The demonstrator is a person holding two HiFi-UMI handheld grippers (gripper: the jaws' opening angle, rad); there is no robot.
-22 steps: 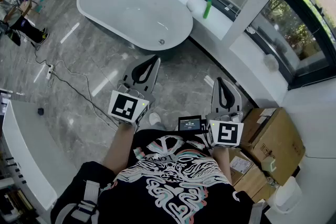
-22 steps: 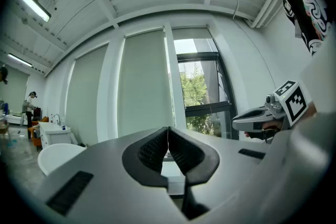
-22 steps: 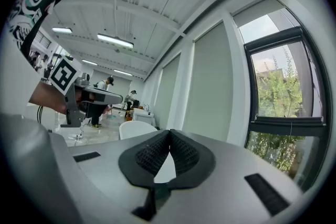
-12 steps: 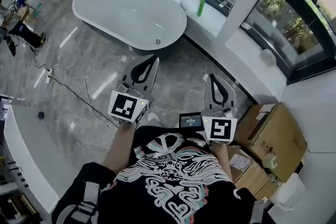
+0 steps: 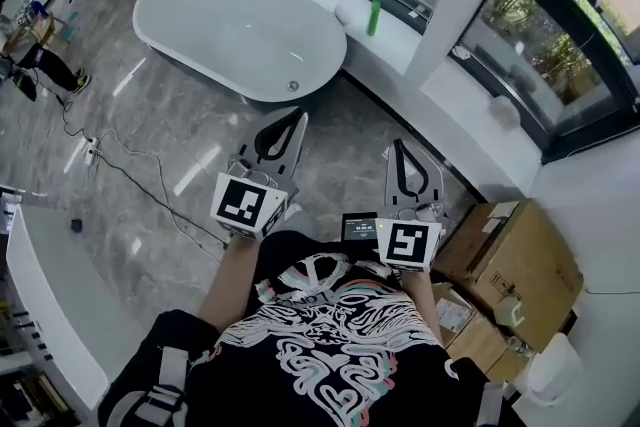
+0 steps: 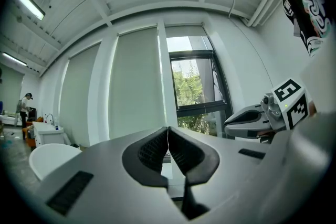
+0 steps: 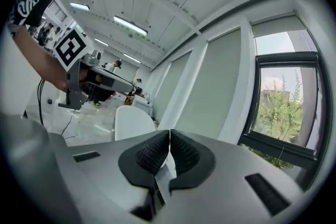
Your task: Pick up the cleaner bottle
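Note:
The cleaner bottle (image 5: 373, 15) is a slim green bottle standing upright on the white window ledge (image 5: 400, 40), just right of the bathtub. It shows only in the head view. Both grippers are held level in front of the person, well short of the ledge. My left gripper (image 5: 299, 114) points toward the tub's near end, and its jaws (image 6: 168, 131) are shut with nothing between them. My right gripper (image 5: 399, 143) points toward the ledge, its jaws (image 7: 170, 134) also shut and empty.
A white freestanding bathtub (image 5: 240, 25) stands on the grey marble floor ahead to the left. Cardboard boxes (image 5: 520, 260) are stacked at the right beside the person. A cable (image 5: 130, 165) runs across the floor, and a white counter (image 5: 40, 285) lies at the far left. Another person (image 5: 30, 55) is at the far left.
The tub and bottle have slid up and left in the head view. The right gripper has drifted left, closer to the left one. Both stay shut.

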